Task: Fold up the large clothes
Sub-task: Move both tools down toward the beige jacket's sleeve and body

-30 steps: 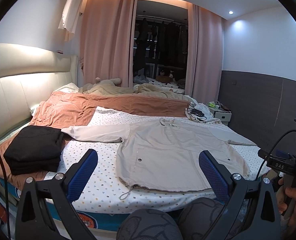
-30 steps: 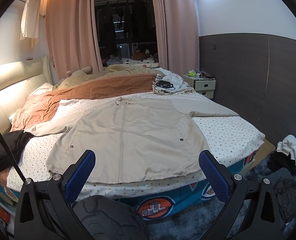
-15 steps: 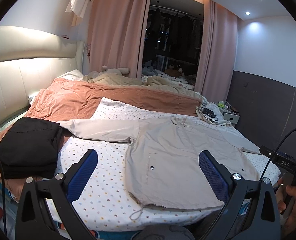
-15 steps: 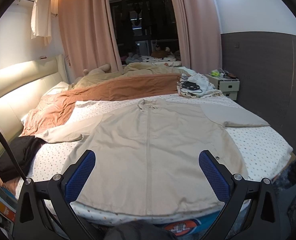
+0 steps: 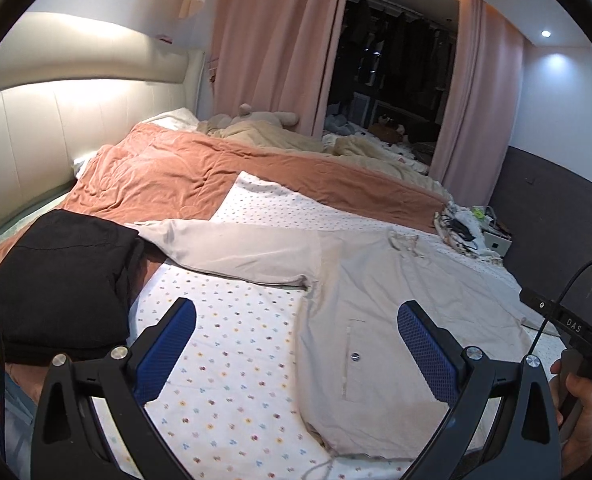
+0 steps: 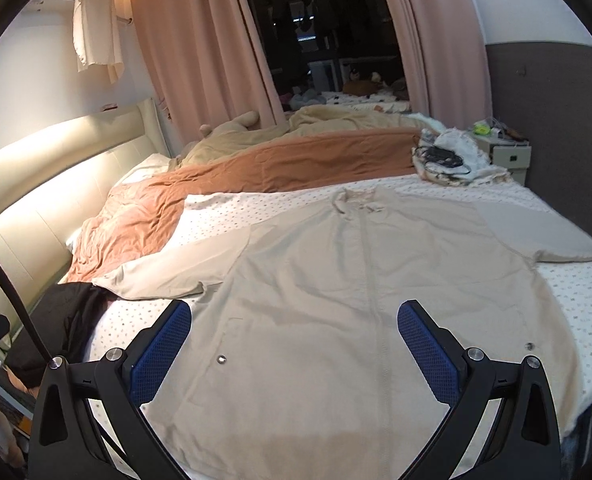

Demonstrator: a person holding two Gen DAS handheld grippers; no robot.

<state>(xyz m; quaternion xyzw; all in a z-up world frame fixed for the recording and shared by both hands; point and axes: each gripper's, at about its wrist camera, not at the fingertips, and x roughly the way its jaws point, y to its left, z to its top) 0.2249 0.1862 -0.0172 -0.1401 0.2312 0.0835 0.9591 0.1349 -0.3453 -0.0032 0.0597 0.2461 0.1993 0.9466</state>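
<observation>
A large beige jacket (image 6: 360,296) lies flat and face up on the dotted bed sheet (image 5: 224,360), sleeves spread to both sides; it also shows in the left wrist view (image 5: 396,300). My left gripper (image 5: 296,344) is open and empty, above the sheet at the jacket's lower left edge. My right gripper (image 6: 296,344) is open and empty, hovering over the jacket's lower front. The right gripper's handle and hand (image 5: 576,360) show at the right of the left wrist view.
A folded black garment (image 5: 56,284) lies at the bed's left edge, touching the left sleeve tip. A rust-coloured duvet (image 6: 256,172) covers the far side. A pile of cloth and cables (image 6: 448,160) and a nightstand (image 6: 504,152) are at the far right.
Both grippers have moved forward and lower toward the bed, so the jacket fills more of each view. Both stay open; nothing was taken hold of.
</observation>
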